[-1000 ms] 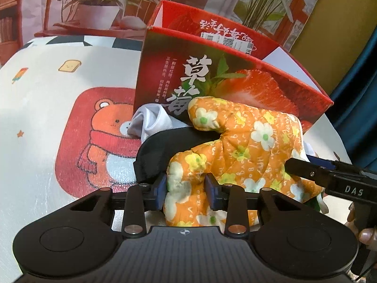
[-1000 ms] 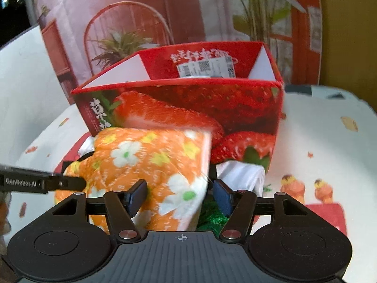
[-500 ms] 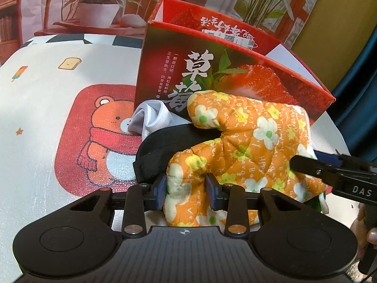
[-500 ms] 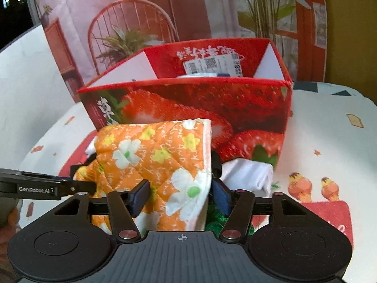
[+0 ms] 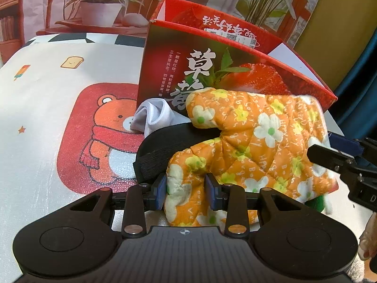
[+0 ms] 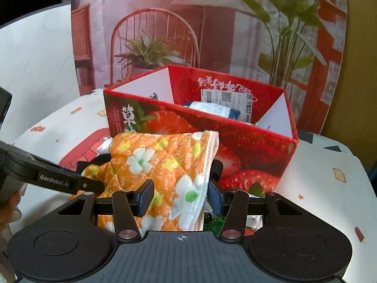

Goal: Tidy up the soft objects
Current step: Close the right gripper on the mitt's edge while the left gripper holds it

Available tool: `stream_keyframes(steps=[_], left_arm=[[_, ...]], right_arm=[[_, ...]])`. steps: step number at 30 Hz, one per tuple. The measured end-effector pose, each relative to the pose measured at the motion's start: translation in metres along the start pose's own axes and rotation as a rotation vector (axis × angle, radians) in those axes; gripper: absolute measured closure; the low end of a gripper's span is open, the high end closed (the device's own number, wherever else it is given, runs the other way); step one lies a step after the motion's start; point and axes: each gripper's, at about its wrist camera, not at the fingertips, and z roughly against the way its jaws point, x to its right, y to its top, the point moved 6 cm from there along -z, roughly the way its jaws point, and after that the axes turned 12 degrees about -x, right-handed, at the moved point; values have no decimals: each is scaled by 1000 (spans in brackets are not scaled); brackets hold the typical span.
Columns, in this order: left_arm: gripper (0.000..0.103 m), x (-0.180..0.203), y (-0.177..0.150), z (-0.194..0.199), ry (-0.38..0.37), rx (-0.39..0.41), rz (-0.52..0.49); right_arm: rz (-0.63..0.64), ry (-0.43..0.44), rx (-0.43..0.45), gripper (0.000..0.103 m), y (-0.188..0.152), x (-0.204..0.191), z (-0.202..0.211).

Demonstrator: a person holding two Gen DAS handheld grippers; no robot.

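Two grippers hold one item, the orange floral oven mitt [image 5: 254,141]. Left gripper [image 5: 186,191]: blue pads pinched on the mitt's rounded fingertip end, fabric bulging between them. Right gripper [image 6: 181,195]: pads clamped on the mitt's cuff end, white lining edge showing at the right pad. Both grippers are level, pointing forward toward the box, and the mitt spans between them, raised over the other soft items. Left view shows the right gripper's finger entering from the right edge; right view shows the left gripper's finger from the left.

Under the mitt: black strap-like item [image 5: 162,148], white sock [image 5: 155,115]. Behind, touching the pile: red strawberry box [image 6: 254,146], open-topped, on the cartoon-print surface [image 5: 47,108].
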Motion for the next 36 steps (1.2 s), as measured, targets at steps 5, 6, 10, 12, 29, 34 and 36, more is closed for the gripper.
stream_keyframes(steps=[5, 6, 10, 12, 29, 34, 36], left_arm=[[66, 0, 1, -1, 0, 1, 3], [66, 0, 0, -1, 0, 1, 4], [66, 0, 0, 0, -1, 5, 3], [66, 0, 0, -1, -3, 6, 3], [66, -1, -1, -2, -1, 11, 2], [72, 0, 0, 2, 0, 20, -6], [80, 2, 2, 7, -2, 33, -16]], right_arm=[[-17, 6, 3, 57, 1, 5, 4], [-19, 7, 4, 57, 0, 5, 4], [-23, 21, 1, 63, -1, 6, 3], [-46, 67, -3, 65, -3, 6, 1], [-95, 132, 0, 71, -5, 8, -15], [-78, 141, -21, 90, -5, 2, -18], [-91, 145, -10, 91, -4, 5, -15]])
